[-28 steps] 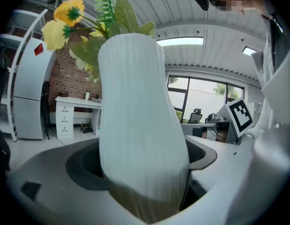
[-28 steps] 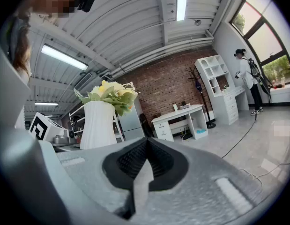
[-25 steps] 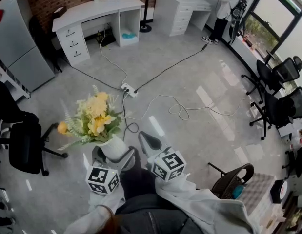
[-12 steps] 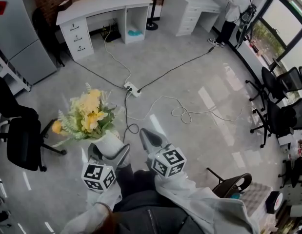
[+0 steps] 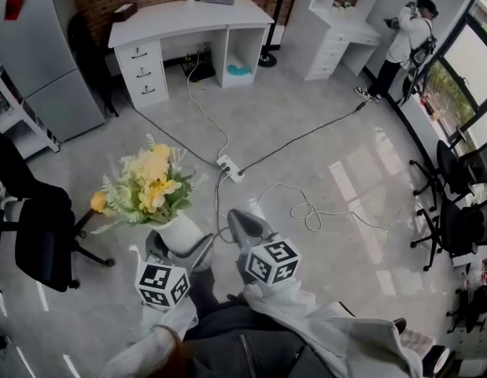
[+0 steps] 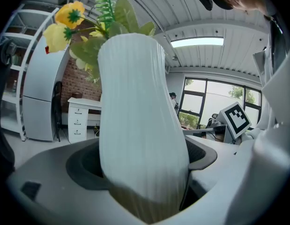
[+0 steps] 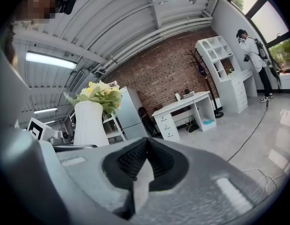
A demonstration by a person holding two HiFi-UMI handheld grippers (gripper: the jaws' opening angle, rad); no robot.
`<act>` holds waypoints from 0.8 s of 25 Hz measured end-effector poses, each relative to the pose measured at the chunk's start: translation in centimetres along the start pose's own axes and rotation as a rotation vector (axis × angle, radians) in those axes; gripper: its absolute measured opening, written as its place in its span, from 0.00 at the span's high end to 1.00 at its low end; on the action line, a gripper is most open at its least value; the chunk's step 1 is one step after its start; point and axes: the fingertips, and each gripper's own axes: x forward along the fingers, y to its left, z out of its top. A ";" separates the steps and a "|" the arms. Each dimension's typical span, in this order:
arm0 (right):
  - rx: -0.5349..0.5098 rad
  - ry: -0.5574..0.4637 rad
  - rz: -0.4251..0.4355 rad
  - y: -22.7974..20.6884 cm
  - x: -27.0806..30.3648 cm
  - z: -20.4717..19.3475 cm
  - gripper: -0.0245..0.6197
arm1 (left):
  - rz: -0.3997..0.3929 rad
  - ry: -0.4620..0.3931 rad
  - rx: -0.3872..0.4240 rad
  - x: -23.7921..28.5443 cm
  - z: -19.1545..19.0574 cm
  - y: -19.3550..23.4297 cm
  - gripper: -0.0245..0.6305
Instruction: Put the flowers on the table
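A white ribbed vase (image 5: 178, 233) with yellow flowers (image 5: 151, 185) and green leaves is carried above the floor. My left gripper (image 5: 178, 245) is shut on the vase (image 6: 137, 135), its jaws pressing both sides of the lower body. The flowers (image 6: 72, 20) rise at the top left of the left gripper view. My right gripper (image 5: 245, 228) hangs beside it to the right, shut with nothing between its jaws (image 7: 145, 165). The vase (image 7: 90, 123) also shows at the left of the right gripper view. A white desk (image 5: 188, 18) stands far ahead by the brick wall.
Cables and a power strip (image 5: 230, 166) lie on the grey floor ahead. A black office chair (image 5: 38, 231) stands at the left, a grey fridge (image 5: 38, 53) behind it. A person (image 5: 404, 42) stands at the far right by white drawers (image 5: 337, 42). More chairs (image 5: 463, 203) line the right side.
The view has moved forward and turned right: the desk and power strip sit nearer and more central. Both grippers and the vase keep their places relative to each other.
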 end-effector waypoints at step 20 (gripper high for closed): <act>0.043 0.052 0.021 -2.7 27.0 9.4 0.96 | 0.003 0.000 0.021 12.1 11.4 21.0 0.24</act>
